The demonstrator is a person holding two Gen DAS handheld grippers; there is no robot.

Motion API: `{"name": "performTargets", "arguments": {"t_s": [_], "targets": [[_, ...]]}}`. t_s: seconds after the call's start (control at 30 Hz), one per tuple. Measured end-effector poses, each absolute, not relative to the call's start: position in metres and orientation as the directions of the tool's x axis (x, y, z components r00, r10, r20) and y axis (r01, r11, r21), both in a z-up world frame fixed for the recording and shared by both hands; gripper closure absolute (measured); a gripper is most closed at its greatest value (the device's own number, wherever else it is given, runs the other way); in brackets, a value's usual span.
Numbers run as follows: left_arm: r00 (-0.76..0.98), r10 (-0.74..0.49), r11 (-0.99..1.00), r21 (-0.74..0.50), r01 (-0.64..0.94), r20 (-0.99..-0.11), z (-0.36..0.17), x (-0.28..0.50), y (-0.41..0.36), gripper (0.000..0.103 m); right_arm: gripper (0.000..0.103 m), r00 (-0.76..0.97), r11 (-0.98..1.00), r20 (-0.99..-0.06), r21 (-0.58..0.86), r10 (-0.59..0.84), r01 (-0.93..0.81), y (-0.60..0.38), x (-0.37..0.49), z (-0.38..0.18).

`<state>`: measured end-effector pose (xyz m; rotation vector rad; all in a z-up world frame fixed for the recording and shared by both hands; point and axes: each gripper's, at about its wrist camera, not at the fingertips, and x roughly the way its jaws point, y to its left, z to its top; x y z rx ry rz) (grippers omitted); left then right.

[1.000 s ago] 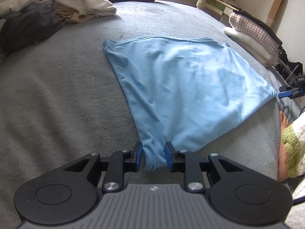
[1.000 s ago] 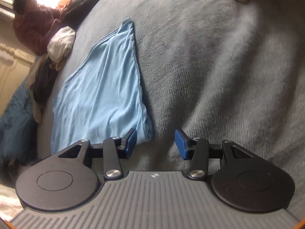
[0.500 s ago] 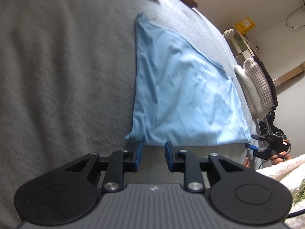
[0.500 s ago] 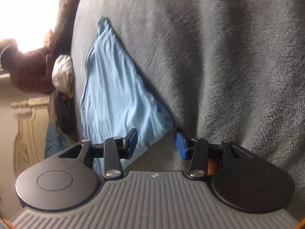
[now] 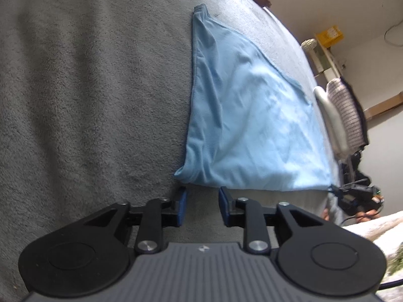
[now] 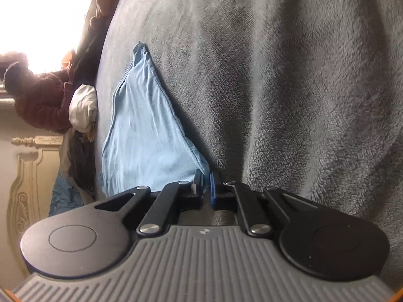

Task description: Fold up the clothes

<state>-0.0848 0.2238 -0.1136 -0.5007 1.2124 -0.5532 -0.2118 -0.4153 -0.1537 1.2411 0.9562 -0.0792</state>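
the left gripper [image 5: 200, 196] hangs just short of the near edge of the blue cloth [image 5: 246, 125], jaws opening, empty. the cloth lies flat on the grey blanket [image 5: 88, 88]. the right gripper [image 6: 206, 180] pinches its corner.

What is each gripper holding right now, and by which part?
The right gripper is shut on the near corner of the light blue garment. The left gripper holds nothing: its jaws are opening, just short of the garment's near edge.

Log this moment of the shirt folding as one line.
task: fold clothes | left tongs: opening, empty, near blue shirt corner | right tongs: shut on shirt corner | surface: grey blanket
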Motion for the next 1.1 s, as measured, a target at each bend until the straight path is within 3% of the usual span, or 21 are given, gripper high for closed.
{"name": "performTargets", "arguments": {"t_s": [0.1, 0.27, 0.37, 0.4, 0.43, 0.53, 0.6, 0.7, 0.87, 1.0, 1.1], "targets": [[0.283, -0.664, 0.740, -0.662, 0.117, -0.692, -0.112, -0.084, 0.226, 0.055, 0.100, 0.633, 0.382, -0.641, 0.767, 0.434, 0.515, -0.414, -0.209, -0.154], [0.336, -0.677, 0.692, -0.722, -0.012, -0.655, -0.122, -0.078, 0.236, 0.056, 0.100, 0.629, 0.375, -0.644, 0.765, 0.436, 0.524, -0.417, -0.211, -0.154], [0.365, -0.672, 0.671, -0.738, -0.067, -0.644, -0.130, -0.077, 0.240, 0.075, 0.100, 0.632, 0.380, -0.643, 0.765, 0.432, 0.519, -0.417, -0.212, -0.153], [0.379, -0.667, 0.666, -0.741, -0.084, -0.642, -0.131, -0.078, 0.241, 0.092, 0.100, 0.633, 0.383, -0.644, 0.765, 0.431, 0.518, -0.416, -0.212, -0.153], [0.394, -0.660, 0.659, -0.744, -0.105, -0.640, -0.133, -0.079, 0.244, 0.097, 0.100, 0.634, 0.386, -0.644, 0.765, 0.429, 0.516, -0.416, -0.213, -0.152], [0.450, -0.665, 0.615, -0.779, -0.122, -0.596, -0.127, -0.085, 0.250, 0.098, 0.100, 0.645, 0.400, -0.633, 0.773, 0.428, 0.493, -0.416, -0.214, -0.144], [0.475, -0.679, 0.589, -0.802, -0.103, -0.560, -0.119, -0.091, 0.255, 0.098, 0.100, 0.663, 0.430, -0.617, 0.782, 0.423, 0.452, -0.417, -0.214, -0.128], [0.454, -0.655, 0.620, -0.773, -0.133, -0.604, -0.131, -0.090, 0.256, 0.098, 0.100, 0.648, 0.484, -0.642, 0.755, 0.410, 0.443, -0.420, -0.212, -0.121], [0.427, -0.624, 0.665, -0.732, -0.149, -0.654, -0.148, -0.089, 0.258, 0.097, 0.100, 0.578, 0.467, -0.699, 0.714, 0.421, 0.523, -0.422, -0.209, -0.158], [0.415, -0.588, 0.732, -0.675, -0.093, -0.694, -0.132, -0.088, 0.255, 0.090, 0.094, 0.577, 0.459, -0.693, 0.720, 0.432, 0.520, -0.425, -0.213, -0.154], [0.430, -0.537, 0.783, -0.618, -0.066, -0.726, -0.113, -0.090, 0.262, 0.079, 0.087, 0.557, 0.542, -0.738, 0.667, 0.381, 0.512, -0.430, -0.216, -0.132]]}}
